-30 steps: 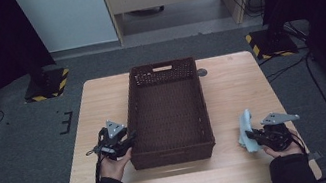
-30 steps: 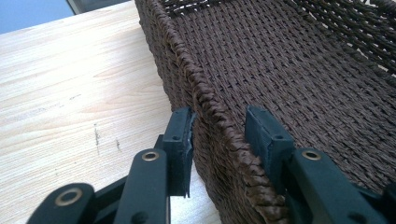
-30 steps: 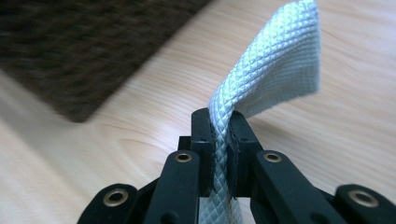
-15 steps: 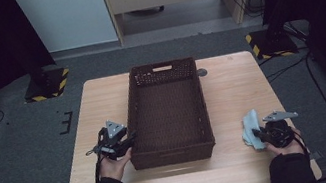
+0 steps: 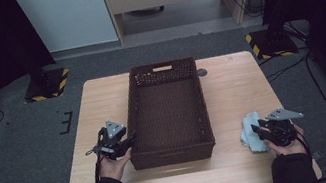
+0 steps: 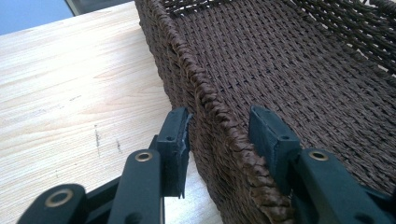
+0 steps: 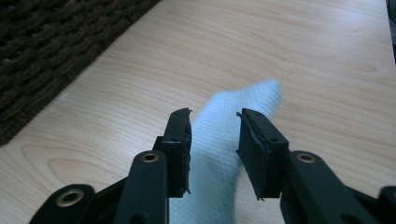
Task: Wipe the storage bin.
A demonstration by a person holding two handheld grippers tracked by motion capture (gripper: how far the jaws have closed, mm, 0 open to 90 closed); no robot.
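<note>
A dark brown woven basket [image 5: 161,65] stands lengthwise in the middle of the wooden table [image 5: 231,84]. My left gripper [image 5: 131,138] is at its near left corner. In the left gripper view my left gripper [image 6: 219,119] straddles the basket's rim [image 6: 187,60], one jaw outside the wall and one inside. The jaws have just been opening and a gap shows beside the rim. A pale blue cloth [image 5: 249,123] lies on the table near the right front. My right gripper [image 7: 214,116] has just been opening, and the cloth [image 7: 243,100] lies loose between its jaws.
A small dark round disc [image 5: 202,72] sits on the table by the basket's far right corner. Two stands with yellow-black striped bases [image 5: 48,85] [image 5: 271,42] are on the floor behind the table. Cables [image 5: 293,66] run across the floor at right.
The right gripper's jaws have spread apart, and the cloth that stood up in them has dropped flat onto the table. The left gripper's jaws have eased a little wider at the basket's rim.
</note>
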